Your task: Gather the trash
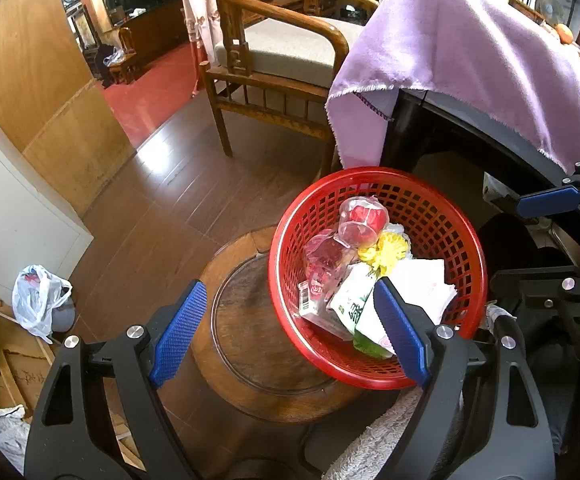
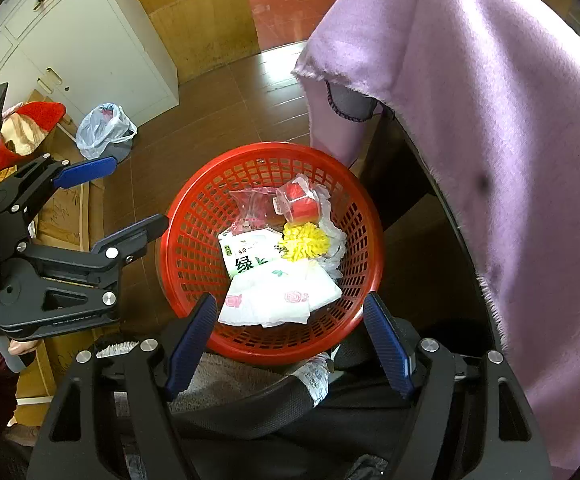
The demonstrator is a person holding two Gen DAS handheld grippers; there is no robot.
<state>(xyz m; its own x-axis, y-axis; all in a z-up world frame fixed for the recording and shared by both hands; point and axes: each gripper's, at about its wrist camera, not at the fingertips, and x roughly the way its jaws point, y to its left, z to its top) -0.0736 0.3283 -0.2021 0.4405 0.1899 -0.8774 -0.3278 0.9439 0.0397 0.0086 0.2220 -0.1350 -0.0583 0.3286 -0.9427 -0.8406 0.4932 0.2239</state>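
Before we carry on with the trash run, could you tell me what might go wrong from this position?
1. The red basket seems to sit off-centre on the round wooden stool, overhanging its edge; a nudge could tip it.
2. The left gripper is open with one finger over the basket; it might catch the rim.
3. The white tissue packets and clear plastic cup lie loose on top and could spill.

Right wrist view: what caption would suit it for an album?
Open jaws above a red basket of collected trash: wrappers, a yellow pom-pom, a clear cup.
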